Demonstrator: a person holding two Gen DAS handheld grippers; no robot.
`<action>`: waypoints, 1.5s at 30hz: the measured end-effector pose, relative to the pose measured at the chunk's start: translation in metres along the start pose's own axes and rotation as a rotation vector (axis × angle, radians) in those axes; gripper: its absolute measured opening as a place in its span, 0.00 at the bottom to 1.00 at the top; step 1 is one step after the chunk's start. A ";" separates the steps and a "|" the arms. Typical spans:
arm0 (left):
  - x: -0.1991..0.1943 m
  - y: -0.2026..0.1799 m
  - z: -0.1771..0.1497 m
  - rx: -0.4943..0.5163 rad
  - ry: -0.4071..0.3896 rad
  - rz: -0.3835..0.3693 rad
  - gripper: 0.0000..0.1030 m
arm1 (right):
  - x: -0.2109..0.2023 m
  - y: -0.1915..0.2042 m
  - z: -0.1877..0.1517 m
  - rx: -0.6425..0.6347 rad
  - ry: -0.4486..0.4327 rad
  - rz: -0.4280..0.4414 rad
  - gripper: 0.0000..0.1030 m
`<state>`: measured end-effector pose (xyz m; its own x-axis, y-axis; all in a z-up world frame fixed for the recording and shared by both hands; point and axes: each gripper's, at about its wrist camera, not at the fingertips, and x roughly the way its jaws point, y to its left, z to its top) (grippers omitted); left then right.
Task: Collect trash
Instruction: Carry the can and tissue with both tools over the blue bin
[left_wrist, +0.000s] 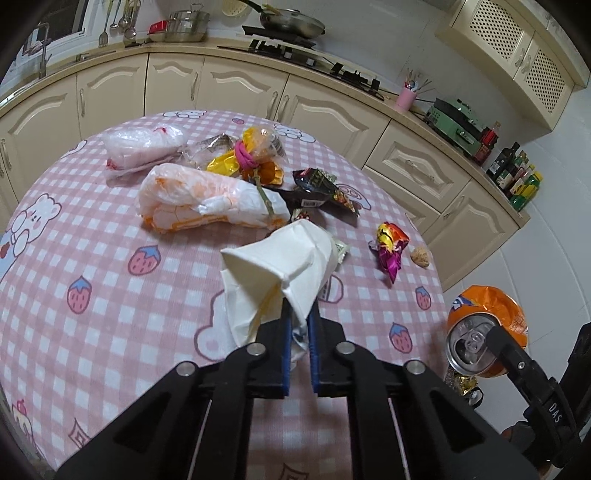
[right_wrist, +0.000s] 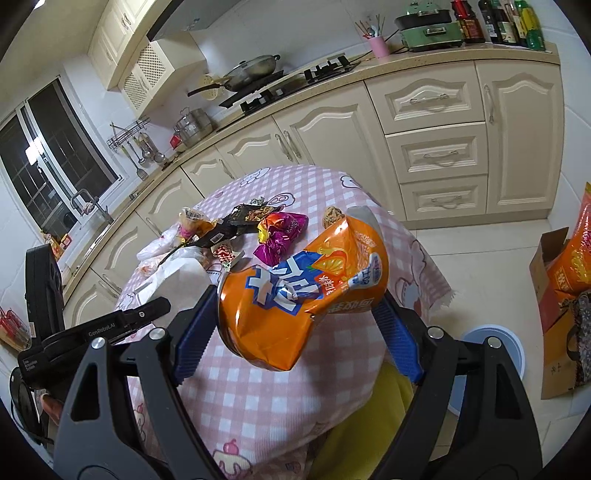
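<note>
In the left wrist view my left gripper (left_wrist: 300, 314) is shut on a crumpled white paper cup (left_wrist: 280, 266), held just above the pink checked table (left_wrist: 110, 258). In the right wrist view a crushed orange soda can (right_wrist: 303, 291) sits between the blue pads of my right gripper (right_wrist: 295, 299), which press on its two sides. The same can (left_wrist: 484, 332) shows off the table's right edge, with one of the right gripper's fingers (left_wrist: 517, 363) across it. More trash lies on the table: two plastic bags (left_wrist: 207, 199), a black snack wrapper (left_wrist: 321, 188) and a purple-yellow wrapper (left_wrist: 389, 243).
A yellow-orange wrapper bundle with a pink band (left_wrist: 255, 155) and a small nut (left_wrist: 421, 256) also lie on the table. On the floor to the right stand a round blue-rimmed bin (right_wrist: 495, 347) and a cardboard box (right_wrist: 546, 273). Cream cabinets (right_wrist: 436, 155) run behind.
</note>
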<state>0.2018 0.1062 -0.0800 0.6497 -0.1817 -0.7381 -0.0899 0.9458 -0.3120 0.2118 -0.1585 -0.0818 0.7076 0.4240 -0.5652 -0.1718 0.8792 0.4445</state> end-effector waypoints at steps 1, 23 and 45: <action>-0.002 -0.002 -0.003 0.000 0.003 0.006 0.07 | -0.003 -0.001 -0.001 -0.002 -0.003 0.004 0.78; -0.057 -0.100 -0.064 0.160 -0.103 0.045 0.07 | -0.039 -0.059 -0.013 -0.002 0.012 -0.045 0.78; 0.004 -0.230 -0.099 0.399 0.049 -0.078 0.07 | -0.082 -0.151 -0.017 0.105 -0.066 -0.153 0.78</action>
<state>0.1502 -0.1389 -0.0703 0.6053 -0.2606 -0.7521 0.2641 0.9571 -0.1191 0.1682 -0.3223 -0.1148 0.7639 0.2692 -0.5864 0.0109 0.9033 0.4289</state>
